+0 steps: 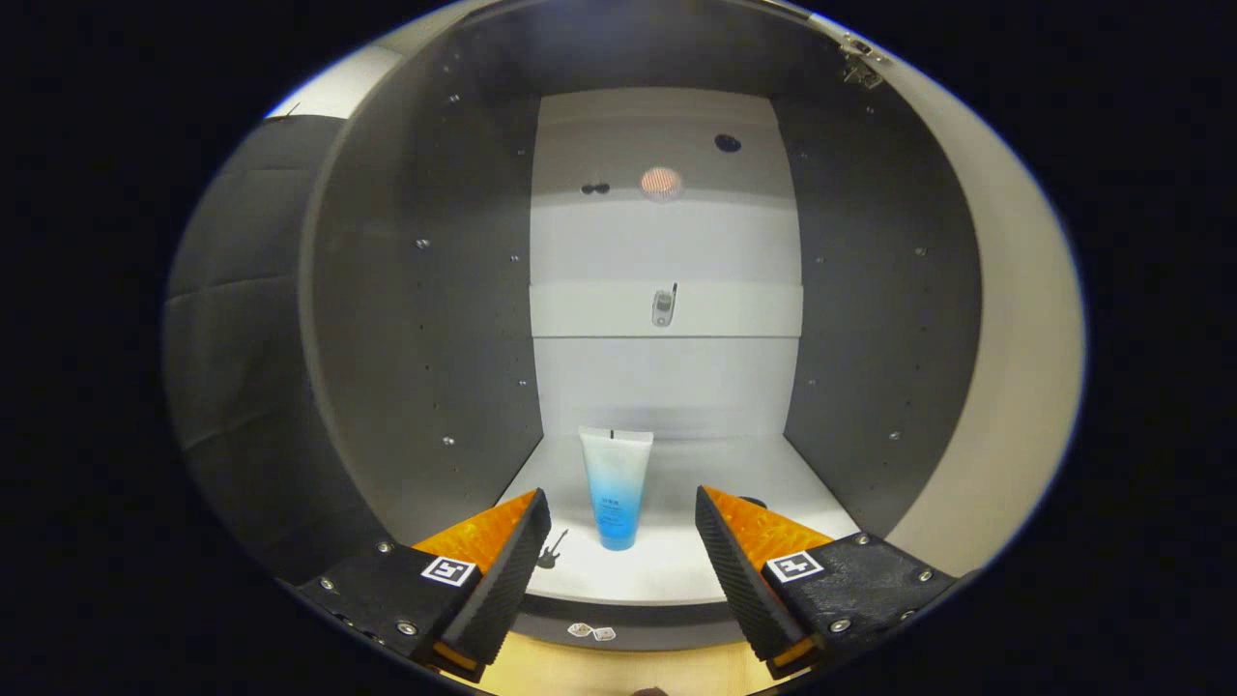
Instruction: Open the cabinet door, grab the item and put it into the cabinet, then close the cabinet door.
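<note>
1. Gripper view: the gripper [621, 512] has its 2 fingers spread wide apart, grasping nothing, at the mouth of the open cabinet [425, 319].
2. A blue-and-white tube [615, 488] stands cap-down on the cabinet floor [734, 464], at 12 o'clock from the fingers, just ahead of their tips and touching neither.
3. The cabinet door [1005, 387] is swung open at 3 o'clock, its hinge [859, 61] near 1 o'clock.
4. A small clip [663, 307] sits on the back panel, beyond the tube.
</note>
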